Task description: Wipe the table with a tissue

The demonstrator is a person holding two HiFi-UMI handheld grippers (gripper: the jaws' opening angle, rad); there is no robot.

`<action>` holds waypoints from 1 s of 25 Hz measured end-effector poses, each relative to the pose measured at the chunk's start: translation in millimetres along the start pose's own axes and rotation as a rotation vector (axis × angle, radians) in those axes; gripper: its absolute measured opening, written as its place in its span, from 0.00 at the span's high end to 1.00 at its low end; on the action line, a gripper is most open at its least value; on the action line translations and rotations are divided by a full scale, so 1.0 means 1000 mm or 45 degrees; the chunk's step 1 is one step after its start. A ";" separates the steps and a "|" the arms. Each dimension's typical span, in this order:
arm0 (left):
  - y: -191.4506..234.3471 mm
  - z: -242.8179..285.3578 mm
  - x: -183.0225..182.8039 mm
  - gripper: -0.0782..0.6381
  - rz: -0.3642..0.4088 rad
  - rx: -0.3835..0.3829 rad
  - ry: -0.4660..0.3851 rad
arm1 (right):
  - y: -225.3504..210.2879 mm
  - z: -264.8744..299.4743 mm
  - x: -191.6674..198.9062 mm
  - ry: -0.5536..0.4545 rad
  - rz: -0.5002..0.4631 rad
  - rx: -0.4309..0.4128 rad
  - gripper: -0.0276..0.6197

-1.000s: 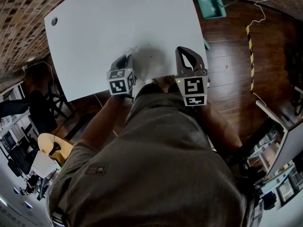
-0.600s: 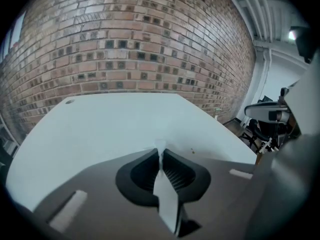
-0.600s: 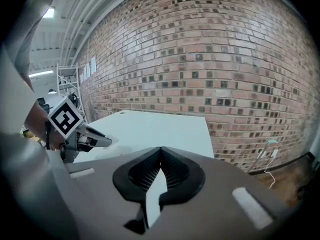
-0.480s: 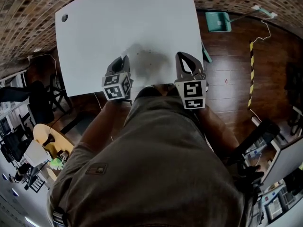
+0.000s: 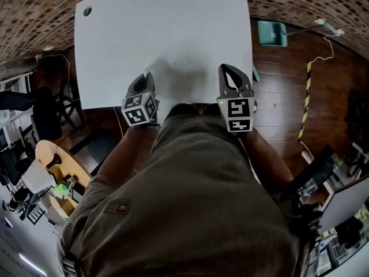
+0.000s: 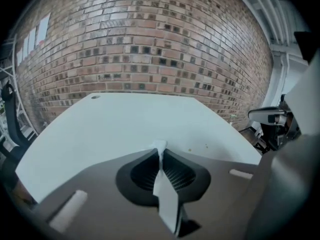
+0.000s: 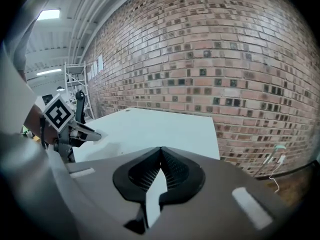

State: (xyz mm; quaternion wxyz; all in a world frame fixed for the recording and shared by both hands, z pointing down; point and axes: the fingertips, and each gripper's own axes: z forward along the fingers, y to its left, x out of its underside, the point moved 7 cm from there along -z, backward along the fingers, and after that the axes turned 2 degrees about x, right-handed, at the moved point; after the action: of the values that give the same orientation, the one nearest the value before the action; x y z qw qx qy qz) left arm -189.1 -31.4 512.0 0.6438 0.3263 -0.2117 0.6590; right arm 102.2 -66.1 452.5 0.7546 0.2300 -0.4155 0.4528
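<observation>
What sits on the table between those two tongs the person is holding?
Nothing: the head view shows only bare white table between the left tongs, which pinch a tissue, and the right tongs.

White table (image 5: 167, 33), small dark round mark (image 5: 87, 11) at its far left corner, tiny specks (image 6: 190, 149) nearer the front
</observation>
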 end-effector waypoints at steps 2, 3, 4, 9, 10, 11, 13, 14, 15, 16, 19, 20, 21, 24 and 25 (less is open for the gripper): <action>0.005 0.000 0.011 0.86 -0.004 -0.018 0.035 | 0.002 0.002 0.001 0.016 -0.005 -0.007 0.94; 0.008 0.001 0.017 0.86 -0.010 -0.026 0.051 | 0.002 0.004 0.002 0.024 -0.006 -0.011 0.93; 0.010 0.002 0.022 0.86 -0.017 -0.032 0.067 | 0.003 0.005 0.003 0.033 -0.009 -0.015 0.94; 0.004 0.011 0.039 0.86 -0.039 0.009 0.125 | 0.009 0.011 0.003 0.062 -0.029 -0.030 0.94; 0.002 0.014 0.039 0.86 -0.039 0.022 0.128 | 0.009 0.012 0.002 0.063 -0.030 -0.029 0.93; -0.001 0.016 0.038 0.86 -0.036 0.034 0.128 | 0.010 0.013 0.002 0.064 -0.028 -0.026 0.93; -0.006 0.020 0.035 0.86 -0.026 0.058 0.127 | 0.010 0.013 0.002 0.067 -0.025 -0.023 0.94; -0.010 0.023 0.033 0.86 -0.021 0.071 0.126 | 0.009 0.013 0.002 0.068 -0.023 -0.021 0.93; -0.013 0.026 0.031 0.86 -0.014 0.084 0.123 | 0.008 0.012 0.002 0.070 -0.022 -0.017 0.93; -0.016 0.029 0.028 0.86 -0.007 0.096 0.121 | 0.007 0.012 0.002 0.071 -0.020 -0.012 0.94; -0.024 0.038 0.019 0.86 0.007 0.126 0.113 | 0.002 0.011 0.003 0.070 -0.008 0.007 0.94; -0.026 0.041 0.016 0.86 0.009 0.135 0.111 | 0.000 0.010 0.003 0.070 -0.004 0.014 0.93; -0.029 0.043 0.014 0.86 0.010 0.143 0.111 | -0.001 0.010 0.003 0.070 0.000 0.020 0.94; -0.037 0.050 0.008 0.86 0.018 0.171 0.113 | -0.006 0.008 0.003 0.067 0.013 0.035 0.93; -0.040 0.052 0.007 0.86 0.022 0.180 0.117 | -0.007 0.007 0.004 0.067 0.016 0.040 0.93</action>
State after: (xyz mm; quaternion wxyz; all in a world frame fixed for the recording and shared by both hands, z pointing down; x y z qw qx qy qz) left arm -141.2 -59.2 547.5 0.6225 0.3384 -0.1376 0.6921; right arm 106.8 -72.8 459.7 0.7586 0.2274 -0.3898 0.4700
